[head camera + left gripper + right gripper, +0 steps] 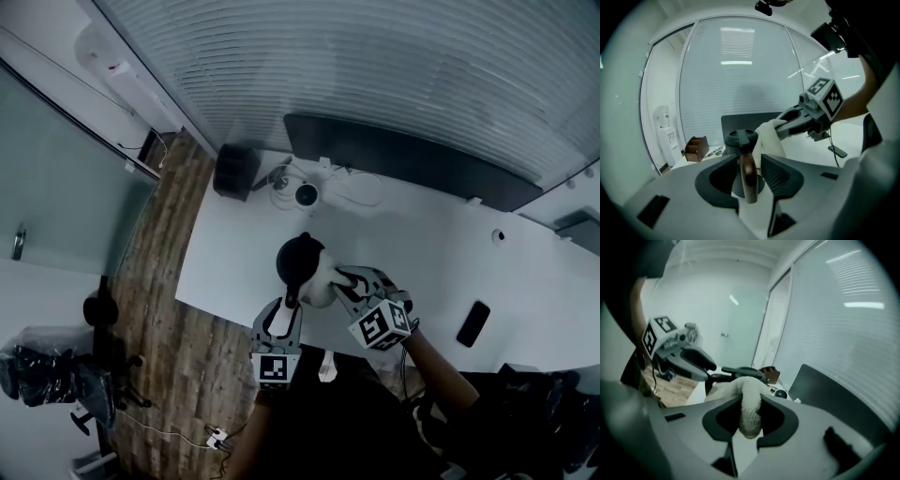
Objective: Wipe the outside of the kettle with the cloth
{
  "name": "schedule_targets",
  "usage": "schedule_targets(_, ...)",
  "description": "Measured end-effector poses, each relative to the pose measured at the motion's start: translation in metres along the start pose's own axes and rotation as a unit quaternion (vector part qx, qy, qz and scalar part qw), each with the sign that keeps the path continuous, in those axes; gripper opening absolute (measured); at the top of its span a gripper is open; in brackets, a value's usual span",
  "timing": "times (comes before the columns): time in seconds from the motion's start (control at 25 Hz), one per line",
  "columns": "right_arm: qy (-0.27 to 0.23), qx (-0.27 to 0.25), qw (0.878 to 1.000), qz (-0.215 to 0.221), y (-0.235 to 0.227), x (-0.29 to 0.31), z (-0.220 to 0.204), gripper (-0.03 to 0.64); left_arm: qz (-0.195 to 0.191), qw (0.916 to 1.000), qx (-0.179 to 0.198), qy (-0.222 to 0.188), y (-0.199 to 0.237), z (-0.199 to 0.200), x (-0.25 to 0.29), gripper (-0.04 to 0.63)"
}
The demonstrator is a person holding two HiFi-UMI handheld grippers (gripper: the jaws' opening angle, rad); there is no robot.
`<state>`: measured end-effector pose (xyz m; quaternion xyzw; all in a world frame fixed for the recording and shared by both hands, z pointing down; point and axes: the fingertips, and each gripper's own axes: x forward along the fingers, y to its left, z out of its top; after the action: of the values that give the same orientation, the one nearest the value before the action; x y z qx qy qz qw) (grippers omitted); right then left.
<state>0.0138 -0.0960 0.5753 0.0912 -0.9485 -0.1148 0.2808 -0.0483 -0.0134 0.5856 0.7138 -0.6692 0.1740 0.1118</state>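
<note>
Right tongs [749,405] pinch fluffy white cloth [740,386] against rounded dark kettle [300,257].

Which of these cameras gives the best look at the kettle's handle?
The left gripper view: the brown handle stands close up between parted jaws. The head view shows the handle small and dark from above. In the right gripper view the cloth covers most of it.

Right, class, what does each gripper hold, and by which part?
The right gripper pinches the cloth by a bunched fold; the left gripper holds nothing, open jaws straddling the kettle handle.
</note>
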Motion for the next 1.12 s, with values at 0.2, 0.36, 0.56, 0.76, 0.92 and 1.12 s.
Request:
schedule_targets(0.2, 0.051, 0.018, 0.998, -0.010, 0.003, 0.026, -0.034, 0.074, -0.009, 0.9998, -0.001, 0.016, -0.007, -0.012, 0.006, 0.155)
schedule_targets(0.36, 0.055, 0.054, 0.997, -0.026, 0.003, 0.035, -0.051, 0.074, -0.012, 0.9998, 0.002, 0.016, -0.005, -0.013, 0.008, 0.155)
schedule_targets(0.56, 0.098, 0.073, 0.992, -0.021, 0.014, 0.054, -0.087, 0.074, -0.014, 0.9994, 0.010, 0.031, -0.002, -0.015, 0.013, 0.155)
schedule_targets(0.76, 0.155, 0.092, 0.984, -0.003, 0.036, 0.080, -0.135, 0.074, -0.013, 0.9983, 0.013, 0.055, -0.002, -0.021, 0.016, 0.155)
schedule_targets(0.92, 0.154, 0.109, 0.982, 0.011, 0.037, 0.079, -0.142, 0.074, -0.017, 0.9982, 0.018, 0.055, -0.003, -0.020, 0.015, 0.155)
schedule_targets(1.12, 0.028, 0.025, 0.999, -0.014, -0.023, 0.025, -0.059, 0.074, -0.018, 0.9983, 0.017, 0.052, -0.002, -0.017, 0.014, 0.155)
